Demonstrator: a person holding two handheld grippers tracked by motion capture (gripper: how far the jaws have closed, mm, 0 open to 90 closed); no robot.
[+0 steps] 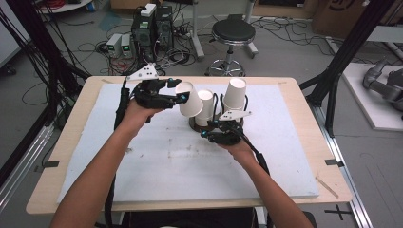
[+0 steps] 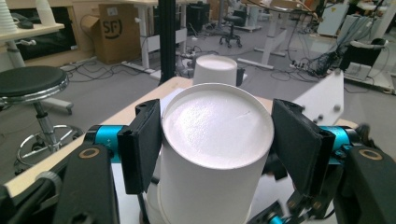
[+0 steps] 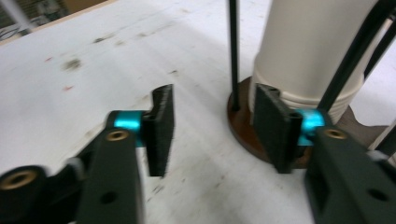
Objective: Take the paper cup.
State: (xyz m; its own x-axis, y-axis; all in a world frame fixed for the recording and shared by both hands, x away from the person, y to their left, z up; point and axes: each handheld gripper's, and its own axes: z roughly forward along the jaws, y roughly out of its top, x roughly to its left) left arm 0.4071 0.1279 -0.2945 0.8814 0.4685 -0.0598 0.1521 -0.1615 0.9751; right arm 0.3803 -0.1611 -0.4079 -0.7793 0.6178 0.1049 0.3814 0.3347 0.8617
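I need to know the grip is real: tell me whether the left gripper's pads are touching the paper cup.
Touching. In the left gripper view both pads of the left gripper press against the sides of the upside-down paper cup, with no gap showing.

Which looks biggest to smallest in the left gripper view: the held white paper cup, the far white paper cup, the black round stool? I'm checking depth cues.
1. Held white paper cup, nearest the camera.
2. Black round stool.
3. Far white paper cup.
Nearness inflates the first; both cups may match in true size.
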